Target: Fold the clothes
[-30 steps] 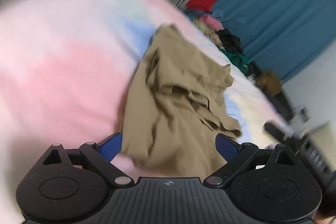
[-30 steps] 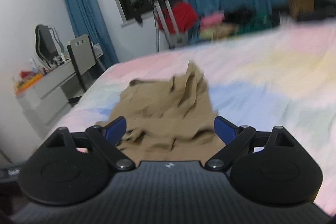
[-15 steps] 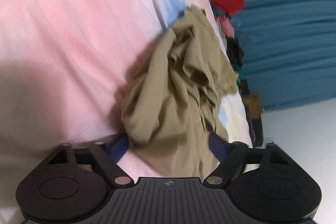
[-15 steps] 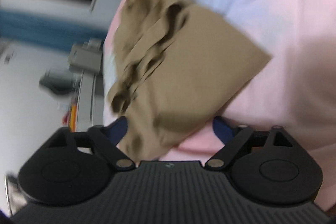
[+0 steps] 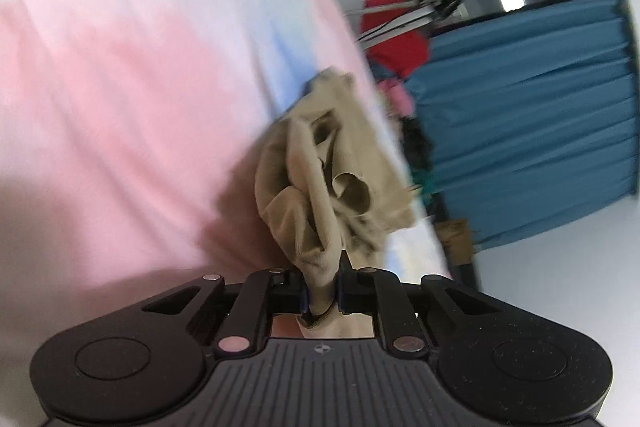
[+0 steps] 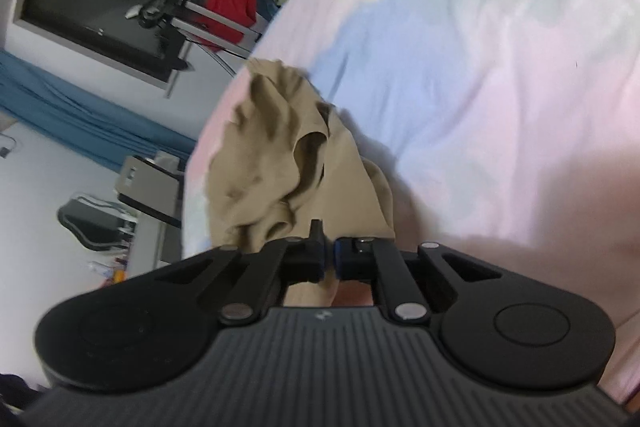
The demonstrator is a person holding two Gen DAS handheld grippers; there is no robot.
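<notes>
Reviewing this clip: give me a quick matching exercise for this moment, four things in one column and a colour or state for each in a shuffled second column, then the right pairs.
Things:
1. garment
2. left gripper
3. curtain
4. bed sheet

Colour or state:
A. blue, hanging in folds
B. pastel pink, blue and yellow patches
C. tan, crumpled on the bed
D. jaws just closed, a fold of cloth pinched between them

Pairs: 1-C, 2-D, 3-A, 4-B

The right gripper has also just closed on an edge of the same garment.
</notes>
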